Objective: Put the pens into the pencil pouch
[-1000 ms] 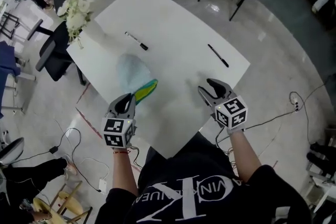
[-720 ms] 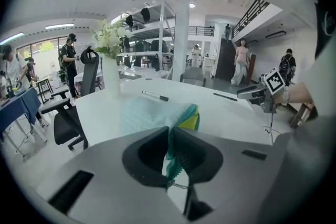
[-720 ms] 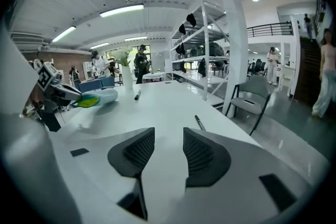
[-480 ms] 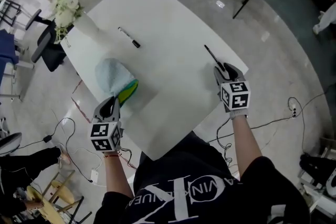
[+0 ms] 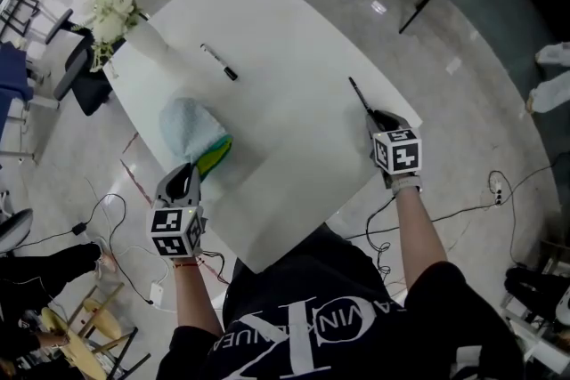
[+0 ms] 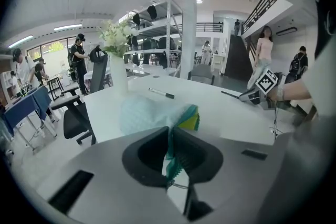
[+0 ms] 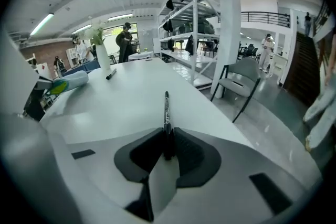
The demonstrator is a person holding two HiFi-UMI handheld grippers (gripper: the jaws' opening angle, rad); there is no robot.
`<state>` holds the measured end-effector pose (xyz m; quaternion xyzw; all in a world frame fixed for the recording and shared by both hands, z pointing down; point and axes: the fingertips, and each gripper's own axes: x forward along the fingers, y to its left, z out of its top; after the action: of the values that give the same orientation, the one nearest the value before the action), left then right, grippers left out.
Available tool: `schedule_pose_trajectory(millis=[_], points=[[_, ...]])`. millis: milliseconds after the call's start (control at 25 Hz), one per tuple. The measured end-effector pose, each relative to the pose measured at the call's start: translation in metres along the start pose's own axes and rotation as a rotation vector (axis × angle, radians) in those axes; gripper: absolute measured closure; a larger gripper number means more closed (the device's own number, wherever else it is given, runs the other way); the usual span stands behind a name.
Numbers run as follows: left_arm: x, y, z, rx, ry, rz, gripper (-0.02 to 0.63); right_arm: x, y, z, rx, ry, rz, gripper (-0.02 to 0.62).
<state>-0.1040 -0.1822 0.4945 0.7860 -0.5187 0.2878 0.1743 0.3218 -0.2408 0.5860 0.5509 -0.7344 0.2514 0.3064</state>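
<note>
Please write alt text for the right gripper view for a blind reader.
The right claw, whose jaws have just been closing, pinches the near end of a black pen lying on a white table. A pale pencil pouch and a second pen lie far left.

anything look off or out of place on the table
Nothing stands out. The left gripper pinches the edge of the pencil pouch; the right gripper has just been closing its jaws on one black pen; the second pen lies loose near the flower vase.
</note>
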Motion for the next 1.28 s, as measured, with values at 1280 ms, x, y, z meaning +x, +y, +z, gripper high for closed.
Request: schedule_pose_trajectory(millis=[1280], points=[[0.008, 0.011, 0.016, -0.075, -0.076, -0.073, 0.574, -0.053, 0.293, 0.05, -0.269, -0.027, 0.661, 0.525]])
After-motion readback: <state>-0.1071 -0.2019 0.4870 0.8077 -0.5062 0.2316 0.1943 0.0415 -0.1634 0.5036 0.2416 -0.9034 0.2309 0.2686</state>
